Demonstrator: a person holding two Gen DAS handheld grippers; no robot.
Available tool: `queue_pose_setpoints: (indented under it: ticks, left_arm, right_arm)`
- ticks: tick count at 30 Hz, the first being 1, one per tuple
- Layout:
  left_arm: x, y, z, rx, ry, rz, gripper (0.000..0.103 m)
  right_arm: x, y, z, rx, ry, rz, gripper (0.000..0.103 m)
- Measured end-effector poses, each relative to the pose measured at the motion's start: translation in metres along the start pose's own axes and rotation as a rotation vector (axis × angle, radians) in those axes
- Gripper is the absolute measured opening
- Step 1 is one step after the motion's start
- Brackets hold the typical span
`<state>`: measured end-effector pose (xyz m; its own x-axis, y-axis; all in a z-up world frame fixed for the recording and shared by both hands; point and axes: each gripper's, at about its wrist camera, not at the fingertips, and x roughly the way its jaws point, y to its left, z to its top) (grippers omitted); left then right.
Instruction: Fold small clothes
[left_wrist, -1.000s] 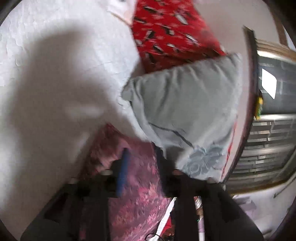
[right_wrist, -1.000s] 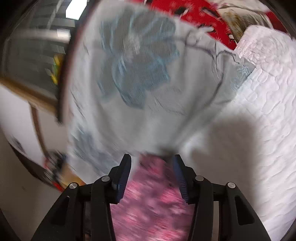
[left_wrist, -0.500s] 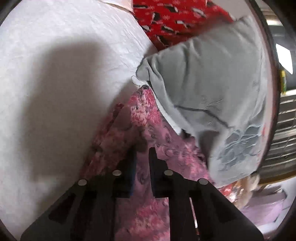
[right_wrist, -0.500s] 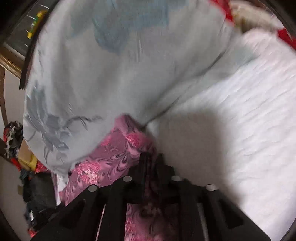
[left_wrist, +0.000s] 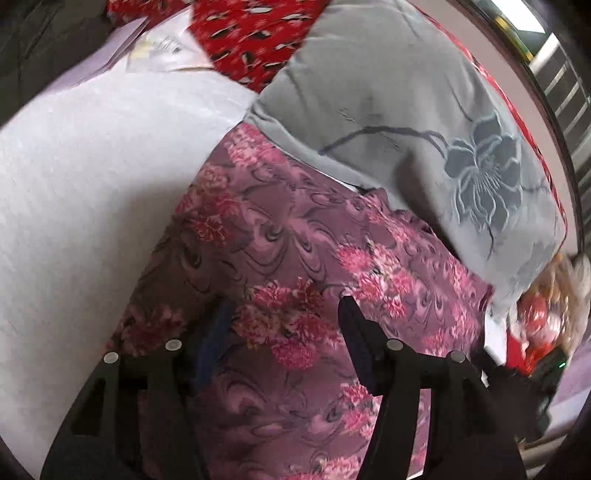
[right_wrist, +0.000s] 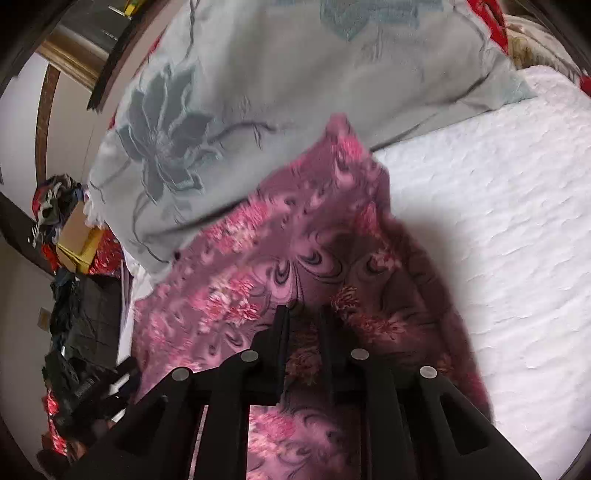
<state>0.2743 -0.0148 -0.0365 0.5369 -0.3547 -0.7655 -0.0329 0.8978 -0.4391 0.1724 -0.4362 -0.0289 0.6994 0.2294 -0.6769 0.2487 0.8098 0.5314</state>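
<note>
Now my left claw (left_wrist: 284, 325) is opening over the pink flowered cloth (left_wrist: 295, 240); my right claw (right_wrist: 303, 317) pinches it beside the grey pillow (right_wrist: 258, 92).

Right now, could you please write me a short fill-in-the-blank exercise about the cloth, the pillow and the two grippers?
1. The floral garment being folded is mostly ____ in colour.
2. The grey pillow is decorated with a large ____.
3. The right gripper is ____ on a pinch of the garment.
4. The left gripper has its jaws ____, pads clear of the cloth.

Missing words: pink; flower; shut; opening
</note>
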Motion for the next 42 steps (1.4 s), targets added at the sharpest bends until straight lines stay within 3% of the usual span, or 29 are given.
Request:
queue_pose_setpoints:
  ticks: [2, 4, 7, 8, 10, 12, 13, 15, 16, 19, 22, 24, 26, 27, 28, 30, 34, 42]
  left_arm:
    - [-0.005, 0.008, -0.001, -0.027, -0.024, -0.053, 0.06]
    - [-0.004, 0.015, 0.001, -0.041, -0.017, -0.079, 0.06]
    - [0.003, 0.017, 0.014, -0.05, -0.014, -0.083, 0.06]
    - [0.004, 0.016, 0.014, -0.045, -0.014, -0.068, 0.06]
    - [0.012, 0.008, 0.013, -0.006, 0.0, -0.019, 0.06]
    - [0.019, -0.004, 0.012, 0.084, -0.002, 0.063, 0.06]
    - [0.02, -0.008, 0.011, 0.127, -0.003, 0.099, 0.06]
    - [0.017, -0.013, 0.01, 0.161, -0.006, 0.118, 0.06]
    - [0.012, -0.013, 0.011, 0.159, -0.016, 0.096, 0.06]
    - [0.0, -0.014, 0.017, 0.151, -0.056, 0.05, 0.065]
    - [0.002, -0.014, 0.019, 0.148, -0.08, 0.101, 0.07]
    - [0.014, -0.012, 0.02, 0.148, -0.043, 0.129, 0.07]
    - [0.026, -0.01, 0.02, 0.141, -0.008, 0.16, 0.07]
    - [0.031, -0.01, 0.02, 0.149, -0.002, 0.181, 0.07]
    - [0.031, -0.012, 0.019, 0.162, -0.007, 0.195, 0.072]
    - [0.034, -0.018, 0.017, 0.194, -0.012, 0.219, 0.077]
    - [0.036, -0.025, 0.013, 0.237, -0.002, 0.277, 0.079]
    - [0.035, -0.024, 0.012, 0.235, 0.002, 0.275, 0.079]
  right_arm:
    - [-0.014, -0.014, -0.004, 0.035, -0.047, -0.037, 0.044]
    - [-0.017, -0.034, -0.007, 0.081, -0.041, -0.056, 0.051]
    - [0.003, -0.039, -0.012, 0.076, -0.011, -0.08, 0.051]
    - [0.002, -0.034, -0.012, 0.043, -0.036, -0.08, 0.041]
    - [0.003, -0.022, -0.013, -0.035, -0.054, -0.065, 0.005]
    - [0.01, -0.028, -0.015, -0.026, -0.044, -0.165, 0.002]
    - [0.013, -0.032, -0.015, -0.009, -0.026, -0.163, 0.0]
    - [0.005, -0.029, -0.01, -0.004, -0.053, -0.169, 0.001]
    - [-0.002, -0.024, -0.004, -0.004, -0.092, -0.165, 0.011]
    - [0.002, -0.007, 0.017, 0.01, -0.14, -0.103, 0.02]
    - [0.017, 0.008, 0.032, 0.0, -0.157, -0.078, 0.02]
    - [0.039, 0.018, 0.037, 0.005, -0.147, -0.076, 0.023]
    - [0.062, 0.012, 0.034, 0.004, -0.063, -0.133, 0.031]
    - [0.073, 0.008, 0.03, -0.005, -0.034, -0.149, 0.031]
    - [0.069, 0.009, 0.026, -0.02, -0.082, -0.147, 0.031]
    - [0.067, 0.012, 0.025, -0.036, -0.082, -0.164, 0.031]
    - [0.061, 0.02, 0.03, -0.047, -0.041, -0.183, 0.031]
    - [0.047, 0.052, 0.035, -0.153, -0.093, -0.174, 0.039]
